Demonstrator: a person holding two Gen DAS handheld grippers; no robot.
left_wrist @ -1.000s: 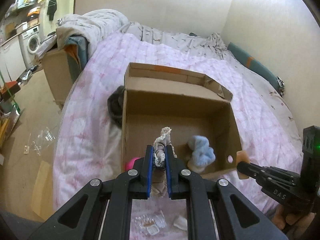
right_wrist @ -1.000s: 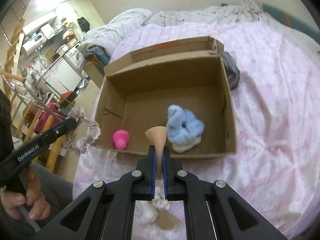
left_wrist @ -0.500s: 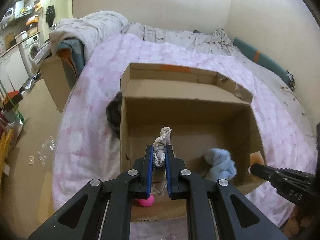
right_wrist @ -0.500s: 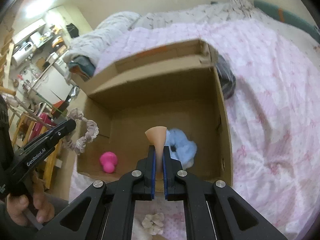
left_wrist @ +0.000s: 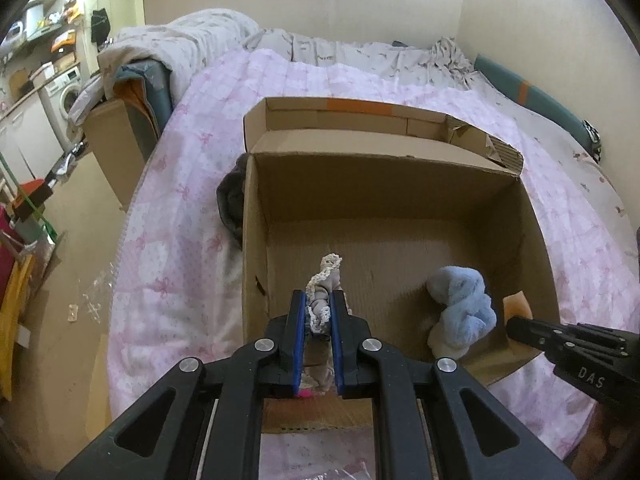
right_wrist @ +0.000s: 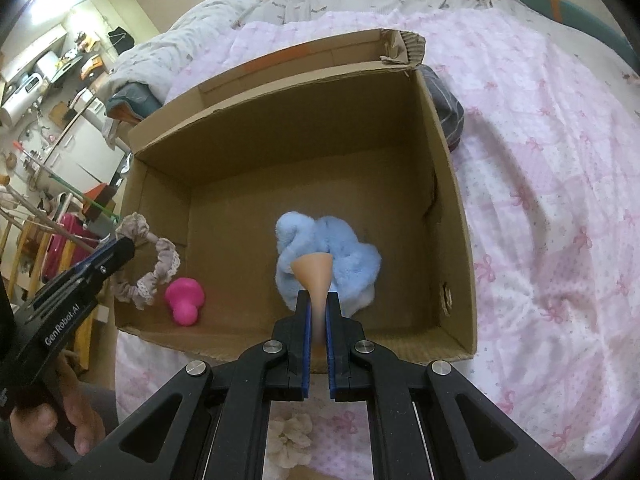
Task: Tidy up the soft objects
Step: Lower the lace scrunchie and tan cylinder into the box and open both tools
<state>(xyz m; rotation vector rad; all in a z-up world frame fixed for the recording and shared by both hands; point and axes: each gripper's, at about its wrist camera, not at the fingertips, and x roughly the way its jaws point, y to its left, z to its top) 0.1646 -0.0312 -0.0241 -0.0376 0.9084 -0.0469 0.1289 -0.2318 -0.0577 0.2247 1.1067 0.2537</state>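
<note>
An open cardboard box (left_wrist: 532, 216) (right_wrist: 460, 208) sits on the pink bedspread. Inside lie a fluffy blue soft item (left_wrist: 460, 312) (right_wrist: 332, 248) and a pink sponge (right_wrist: 185, 298). My left gripper (left_wrist: 318, 304) is shut on a beige lace scrunchie (left_wrist: 324, 288) (right_wrist: 156, 264) and holds it over the box's near left part. My right gripper (right_wrist: 318, 300) is shut on a peach makeup sponge (right_wrist: 313, 270) (left_wrist: 518, 304) and holds it above the blue item, over the box's near edge.
A dark folded cloth (left_wrist: 232, 200) (right_wrist: 446, 108) lies against the box's outer side. A cream scrunchie (right_wrist: 292, 440) lies on the bedspread under my right gripper. A heaped blanket (left_wrist: 180, 40) and another carton (left_wrist: 116, 148) stand at the bed's far left. Floor clutter is left.
Both grippers moved forward over the box with their items still held. The box now fills more of both views, and the peach sponge is now above the blue item.
</note>
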